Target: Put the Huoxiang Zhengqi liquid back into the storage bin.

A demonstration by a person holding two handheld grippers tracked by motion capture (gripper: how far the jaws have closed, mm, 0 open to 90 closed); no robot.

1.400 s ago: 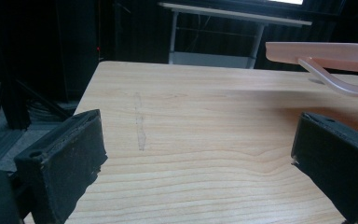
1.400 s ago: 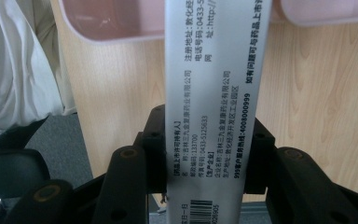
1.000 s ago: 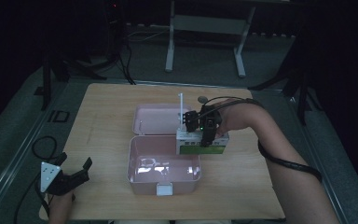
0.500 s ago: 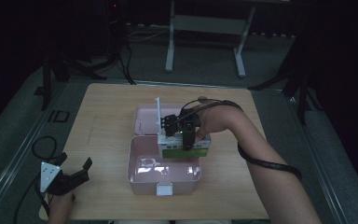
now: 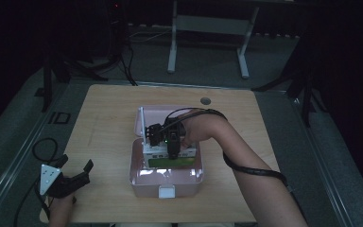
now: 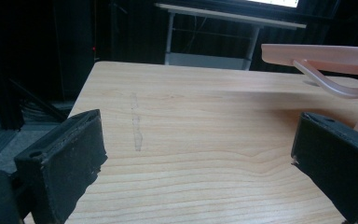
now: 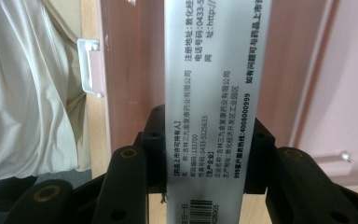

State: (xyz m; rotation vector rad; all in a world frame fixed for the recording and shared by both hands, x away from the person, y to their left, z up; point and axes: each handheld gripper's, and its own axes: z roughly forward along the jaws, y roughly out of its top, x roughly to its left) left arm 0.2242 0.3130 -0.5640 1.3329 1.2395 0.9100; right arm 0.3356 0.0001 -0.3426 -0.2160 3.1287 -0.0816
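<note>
A white and green carton (image 5: 169,157) sits at the centre of the high view, inside the open pink box (image 5: 166,179) on the wooden counter (image 5: 106,127). The right gripper (image 5: 157,135) has its jaws clamped on the carton's narrow printed side (image 7: 212,112). At lower left, the left gripper (image 5: 75,174) rests with jaws spread wide, holding nothing.

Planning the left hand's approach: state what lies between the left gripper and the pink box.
In the high view, bare wooden table lies between the left gripper and the pink box; the left gripper view agrees.
</note>
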